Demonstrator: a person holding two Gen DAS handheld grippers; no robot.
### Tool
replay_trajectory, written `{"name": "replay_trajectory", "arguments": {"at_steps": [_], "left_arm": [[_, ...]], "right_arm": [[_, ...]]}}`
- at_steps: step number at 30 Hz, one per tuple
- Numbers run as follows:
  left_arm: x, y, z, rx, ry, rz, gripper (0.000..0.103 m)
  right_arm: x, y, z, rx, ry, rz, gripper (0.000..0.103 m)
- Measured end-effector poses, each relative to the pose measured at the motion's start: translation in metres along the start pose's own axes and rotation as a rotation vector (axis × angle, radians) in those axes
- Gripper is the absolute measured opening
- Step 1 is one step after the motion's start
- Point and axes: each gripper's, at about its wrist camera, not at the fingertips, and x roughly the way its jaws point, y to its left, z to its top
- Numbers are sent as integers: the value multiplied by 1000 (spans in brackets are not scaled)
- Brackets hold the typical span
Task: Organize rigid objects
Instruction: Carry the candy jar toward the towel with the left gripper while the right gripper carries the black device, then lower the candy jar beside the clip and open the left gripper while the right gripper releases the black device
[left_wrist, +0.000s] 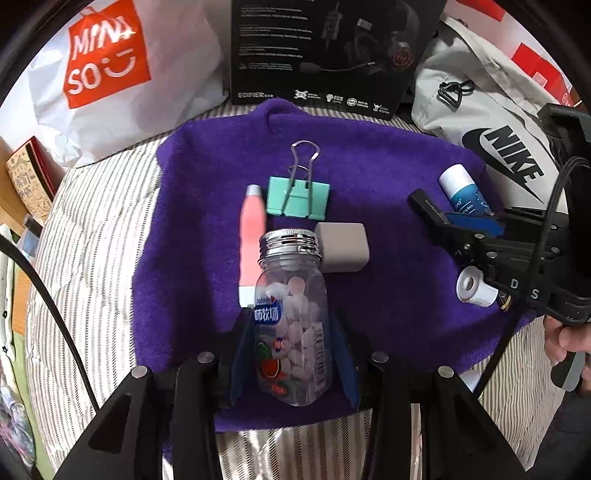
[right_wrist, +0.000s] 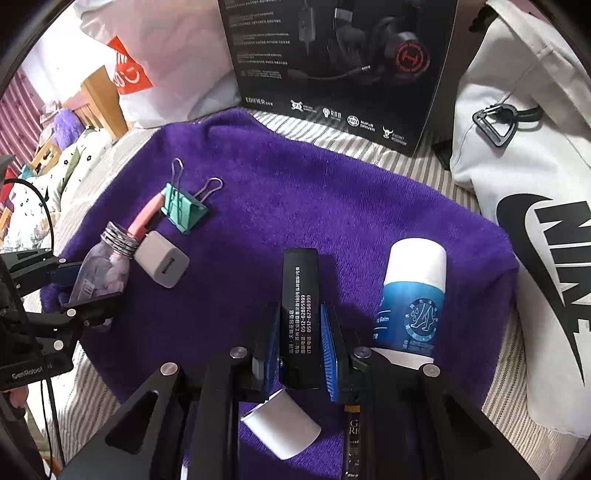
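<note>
On the bed, a purple towel (left_wrist: 388, 166) carries the things, and the sorting looks partly done: a pink tube (left_wrist: 252, 236), mint binder clip (left_wrist: 297, 199) and grey charger (left_wrist: 343, 247) already sit close together. The left gripper (left_wrist: 293, 354) pinches a clear candy bottle (left_wrist: 291, 317) just beside that cluster. The right gripper (right_wrist: 300, 343) pinches a black stick (right_wrist: 300, 314), while the blue balm tube (right_wrist: 410, 295) and a white roll (right_wrist: 282, 428) remain apart.

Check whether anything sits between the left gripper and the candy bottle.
Nothing does. The left gripper is already shut on the candy bottle, its blue pads against both sides. The grey charger and pink pen lie beyond the bottle's cap.
</note>
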Motion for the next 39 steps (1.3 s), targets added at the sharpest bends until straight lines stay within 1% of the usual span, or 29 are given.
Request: {"name": "replay_trajectory", "arguments": {"at_steps": [10,18,23,24,26,29,34,37,39], "left_arm": [[8,0,6,-13,4,17,40],[3,5,-5,-19,16,23,39],[-1,-3,-4,22,15,41,40],[0,-3,-3,23,15,40,40],[1,-5,-2,29,17,15,40],[4,-9,1,43,22,27,39],[9,-19,3,67,26,10,38],[11,-23,4,85,24,23,38],[9,-22,3,93,33,17,39]], "right_arm": [[0,2,4,-26,-9,-10,22],[0,4,4,-45,-13,-27,22],[2,5,5,-51,-11,-25,22],[2,5,5,-52,-10,-24,22],[2,5,6,-51,-7,-23,22],[2,5,6,-53,-7,-23,22],[2,5,6,-52,-8,-18,22],[2,5,6,-55,-7,-19,22],[2,5,5,-58,-7,-19,22]]}}
